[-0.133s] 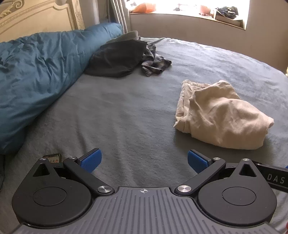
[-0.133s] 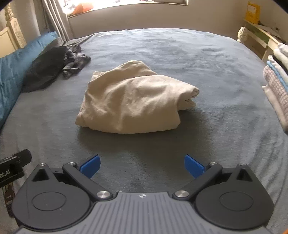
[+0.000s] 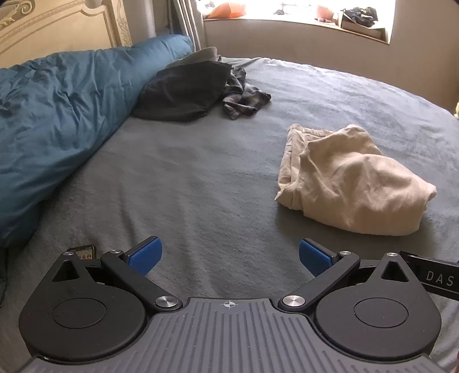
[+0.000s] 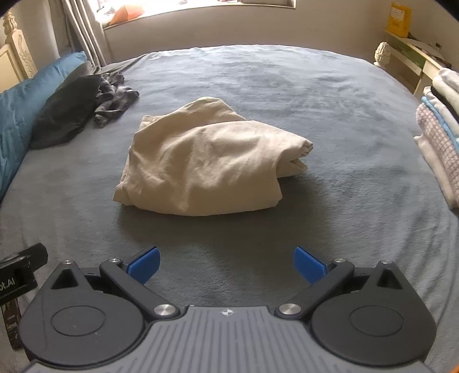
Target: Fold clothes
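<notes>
A crumpled beige garment (image 4: 206,163) lies in a loose heap on the grey bed cover (image 4: 315,109), straight ahead of my right gripper (image 4: 226,265). In the left wrist view the same beige garment (image 3: 352,180) sits to the front right of my left gripper (image 3: 228,256). Both grippers hover low over the bed near its front edge. Each stands open with nothing between its blue pads. A dark garment (image 3: 183,91) and a plaid one (image 3: 243,97) lie farther back on the left.
A blue duvet (image 3: 57,114) is bunched along the left side by the headboard (image 3: 57,25). A stack of folded clothes (image 4: 441,134) stands at the bed's right edge. A windowsill (image 3: 287,17) runs along the back wall, a shelf (image 4: 407,54) at far right.
</notes>
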